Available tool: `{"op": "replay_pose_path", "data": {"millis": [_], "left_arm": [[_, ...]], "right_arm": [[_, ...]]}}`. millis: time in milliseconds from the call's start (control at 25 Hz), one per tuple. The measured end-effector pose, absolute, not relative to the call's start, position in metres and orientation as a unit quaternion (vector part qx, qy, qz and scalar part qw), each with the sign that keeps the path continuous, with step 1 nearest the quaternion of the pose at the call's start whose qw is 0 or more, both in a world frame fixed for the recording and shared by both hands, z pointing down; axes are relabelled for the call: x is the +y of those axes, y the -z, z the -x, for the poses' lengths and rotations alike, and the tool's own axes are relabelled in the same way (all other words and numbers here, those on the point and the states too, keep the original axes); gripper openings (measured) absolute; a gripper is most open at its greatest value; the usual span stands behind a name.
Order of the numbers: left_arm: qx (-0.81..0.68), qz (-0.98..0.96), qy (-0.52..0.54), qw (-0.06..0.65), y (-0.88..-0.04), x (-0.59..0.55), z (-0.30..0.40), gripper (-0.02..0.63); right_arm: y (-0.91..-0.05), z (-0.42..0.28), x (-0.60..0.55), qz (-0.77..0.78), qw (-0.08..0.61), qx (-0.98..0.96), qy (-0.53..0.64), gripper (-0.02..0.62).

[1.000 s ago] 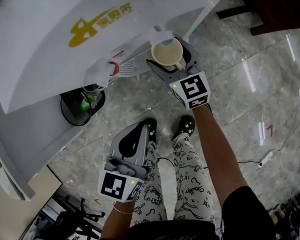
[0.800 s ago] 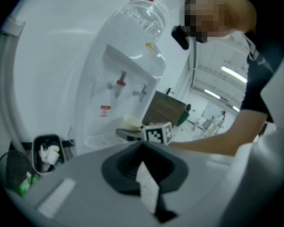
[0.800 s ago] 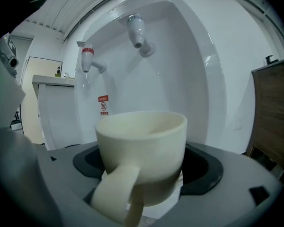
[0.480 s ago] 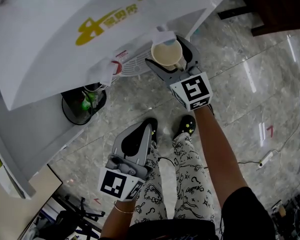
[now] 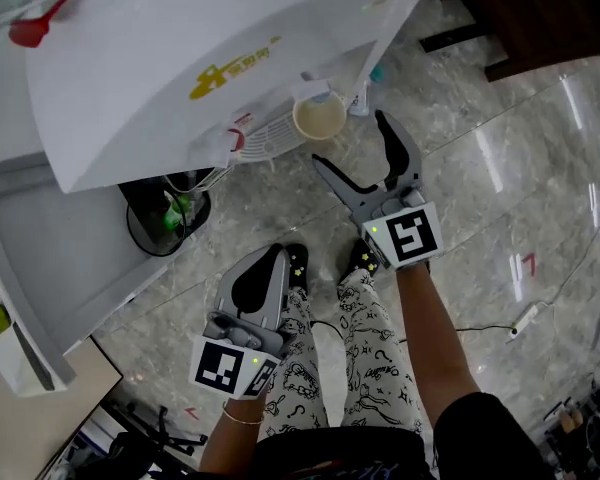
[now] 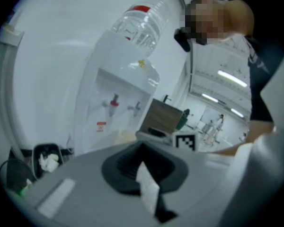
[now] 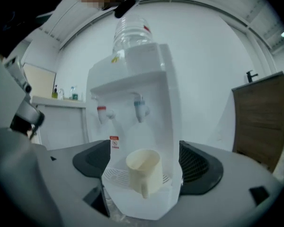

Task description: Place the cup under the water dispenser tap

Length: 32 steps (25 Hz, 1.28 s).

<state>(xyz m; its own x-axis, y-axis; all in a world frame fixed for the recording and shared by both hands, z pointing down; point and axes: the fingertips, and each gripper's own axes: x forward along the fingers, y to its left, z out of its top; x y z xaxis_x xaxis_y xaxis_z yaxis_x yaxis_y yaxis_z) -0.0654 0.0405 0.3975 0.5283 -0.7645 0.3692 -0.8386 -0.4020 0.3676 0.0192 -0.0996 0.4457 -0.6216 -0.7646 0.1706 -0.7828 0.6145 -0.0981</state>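
Head view: one cream plastic cup [image 5: 319,118] stands on the white water dispenser's [image 5: 130,78] drip grille, just beyond the right gripper [image 5: 352,143].
Left gripper view: the left gripper's [image 5: 277,260] jaws meet, holding nothing.
Right gripper view: jaws spread wide, empty. The cup sits under the blue tap [image 7: 141,109], one of two taps.

Office or lab-type workroom, not a home. A bottle-fed white water dispenser [image 5: 180,68] stands on polished grey stone-look floor tiles [image 5: 500,168], w/ a small black bin [image 5: 165,213] of rubbish just left of it. Dark wood cabinet [image 5: 540,8] to the right. Long strip lights [image 6: 232,78] on the ceiling. White surface [image 7: 61,101] at far left w/ a few bottles [image 7: 73,93]. Near left, a tripod-like stand [image 5: 160,433]; at right, a loose cable [image 5: 525,316] on the floor.
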Motion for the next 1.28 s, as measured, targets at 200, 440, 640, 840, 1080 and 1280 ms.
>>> {"op": "replay_pose_path", "data": {"millis": [200,440,640,840,1080,1280], "left_arm": [[-0.479,-0.845,-0.052,0.234,-0.332,0.030,0.067,-0.012],[-0.384,-0.902,-0.077,0.179,-0.202,0.064,0.021,-0.012],[-0.389,-0.909,-0.063,0.132,-0.120,0.075,0.017,-0.012],[-0.388,-0.913,-0.054,0.114,-0.098,0.089,0.011,-0.012],[-0.389,-0.913,-0.064,0.106,-0.093,0.094,0.010,-0.012],[-0.399,-0.909,-0.066,0.106,-0.093,0.086,0.017,-0.012]], "right_arm": [[-0.349,-0.060,-0.044,-0.434,-0.029,-0.879,-0.194,0.415],[-0.197,-0.094,0.025,-0.431,-0.043,-0.877,-0.209,0.015],[-0.132,-0.086,0.056,-0.418,0.009,-0.886,-0.199,0.014],[-0.110,-0.072,0.078,-0.400,-0.004,-0.893,-0.204,0.014],[-0.104,-0.069,0.096,-0.386,0.002,-0.900,-0.201,0.014],[-0.103,-0.065,0.092,-0.382,0.004,-0.903,-0.197,0.014]]}}
